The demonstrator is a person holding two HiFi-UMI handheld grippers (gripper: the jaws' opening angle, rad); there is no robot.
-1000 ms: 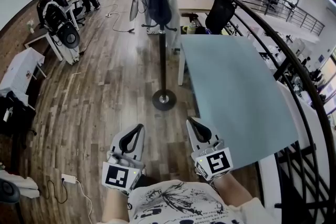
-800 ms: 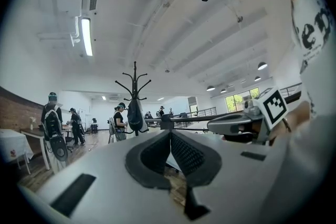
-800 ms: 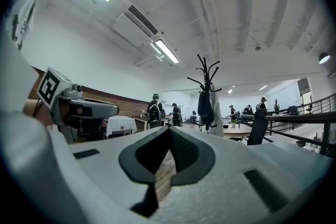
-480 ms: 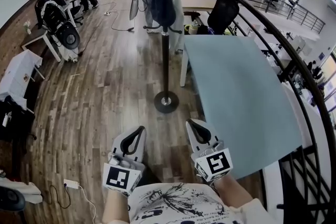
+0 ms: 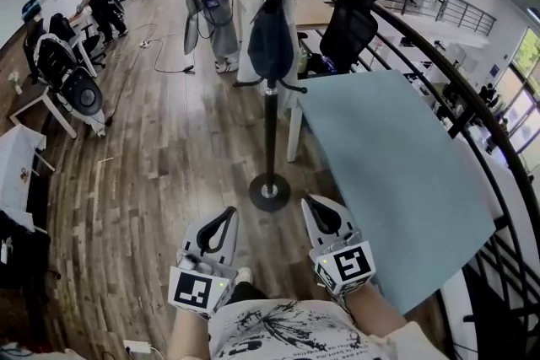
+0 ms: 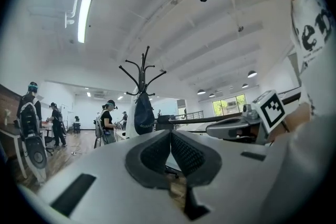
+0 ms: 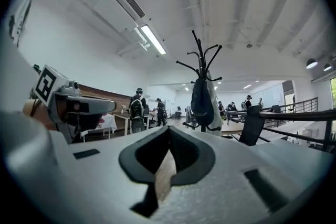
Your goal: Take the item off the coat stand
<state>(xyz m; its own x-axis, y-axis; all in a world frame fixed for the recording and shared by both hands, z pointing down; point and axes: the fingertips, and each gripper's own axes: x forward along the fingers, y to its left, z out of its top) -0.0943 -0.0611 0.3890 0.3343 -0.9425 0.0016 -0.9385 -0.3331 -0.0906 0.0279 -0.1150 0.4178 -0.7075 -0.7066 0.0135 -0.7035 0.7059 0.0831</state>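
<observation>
A black coat stand rises from a round base on the wood floor ahead of me. A dark blue bag hangs from its hooks, with a white garment behind it. The bag shows in the left gripper view, and the bag in the right gripper view, both far beyond the jaws. My left gripper and right gripper are held low, side by side, short of the stand's base. Both are shut with nothing between their jaws.
A table with a pale blue top stands to the right of the stand. A black railing curves along the right. A black office chair sits behind the table. Several people stand and work at desks at the back and left.
I have moved closer to the coat stand; it and the bag look larger and nearer. Both grippers keep their places in front of me, still shut.
</observation>
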